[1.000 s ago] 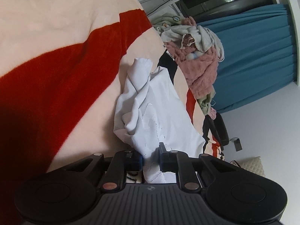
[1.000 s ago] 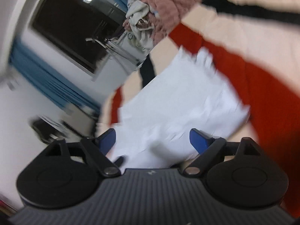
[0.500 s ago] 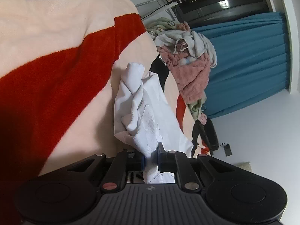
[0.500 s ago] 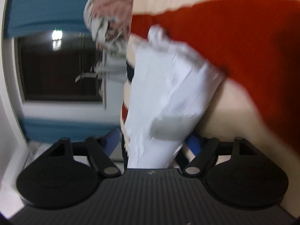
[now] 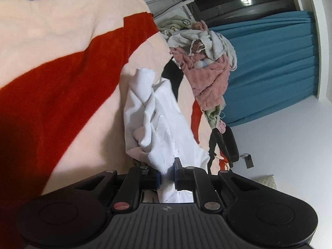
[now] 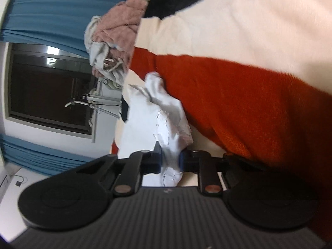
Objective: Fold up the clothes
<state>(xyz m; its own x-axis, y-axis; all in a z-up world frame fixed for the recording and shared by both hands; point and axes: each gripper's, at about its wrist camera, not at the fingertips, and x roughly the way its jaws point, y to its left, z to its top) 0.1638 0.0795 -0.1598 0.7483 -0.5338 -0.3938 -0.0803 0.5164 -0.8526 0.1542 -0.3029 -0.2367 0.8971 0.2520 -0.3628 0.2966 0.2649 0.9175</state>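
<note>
White garment (image 5: pixel 157 124) lies bunched on the red-and-cream blanket (image 5: pixel 62 95). We see our left gripper (image 5: pixel 167 176) clamped on its near edge at 6 o'clock of the left wrist view. Our right gripper (image 6: pixel 169 161) is also pinched on the white garment (image 6: pixel 153 112), with the cloth running up toward 11 o'clock. A laundry pile (image 5: pixel 205 66) sits at 1 o'clock, touching the blanket's far edge, with a blue curtain (image 5: pixel 269 62) behind it.
</note>
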